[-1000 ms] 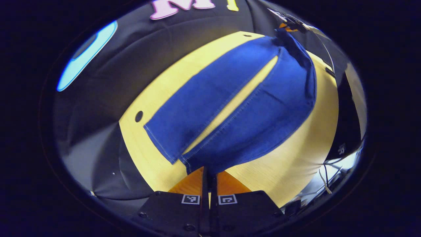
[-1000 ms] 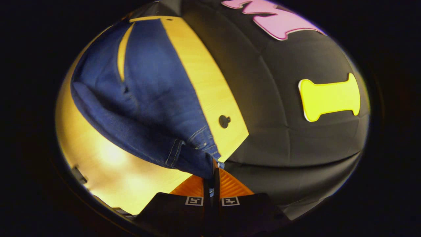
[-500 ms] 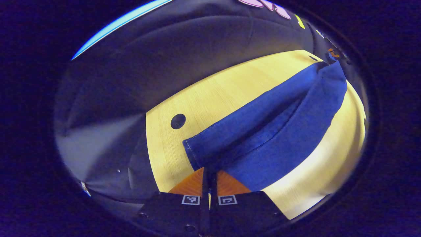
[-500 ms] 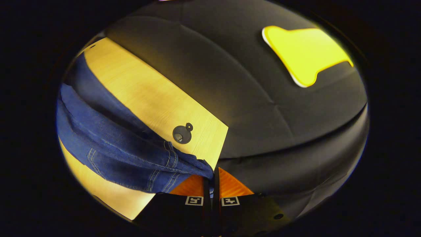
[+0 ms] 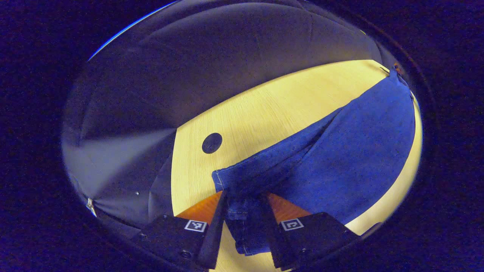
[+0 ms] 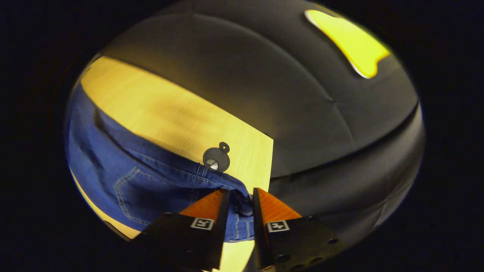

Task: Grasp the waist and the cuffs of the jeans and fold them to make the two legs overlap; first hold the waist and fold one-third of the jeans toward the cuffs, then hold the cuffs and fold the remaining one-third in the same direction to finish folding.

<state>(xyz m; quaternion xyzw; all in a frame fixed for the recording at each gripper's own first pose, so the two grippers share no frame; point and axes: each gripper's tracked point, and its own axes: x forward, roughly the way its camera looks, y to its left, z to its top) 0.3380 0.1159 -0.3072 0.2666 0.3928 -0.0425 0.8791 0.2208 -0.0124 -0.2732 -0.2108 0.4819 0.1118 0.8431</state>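
two tools, each low over the table and parted around denim. in the left gripper view, left tool (image 5: pixel 242 206) spread wide, cuff end of the jeans (image 5: pixel 340 151) lying loose in the gap between its fingers (image 5: pixel 211 230), cloth not pinched. jeans stretched away from it toward the upper right across the pale wooden table (image 5: pixel 264 113), one leg laid over the other, lower leg's hemmed cuff (image 5: pixel 227 179) peeking out on the left side. round dark hole (image 5: pixel 211 142) in the table just beyond that cuff, apart from the fabric. far waist end up near the top right edge, too small to make out.

in the right gripper view, right tool (image 6: pixel 237 202) opened narrower, waist corner of the jeans (image 6: pixel 151 181) bunched between the fingers (image 6: pixel 206 211); hard to tell whether either one touches the cloth, no clamp visible. back pocket stitching (image 6: pixel 128 189) facing up on the left, waistband with belt loop (image 6: pixel 200 170) running toward the tool. round capped hole (image 6: pixel 216 160) in the table (image 6: pixel 170 113) right beside the waistband, near the table corner. dark cloth wall (image 6: pixel 302 113) behind.
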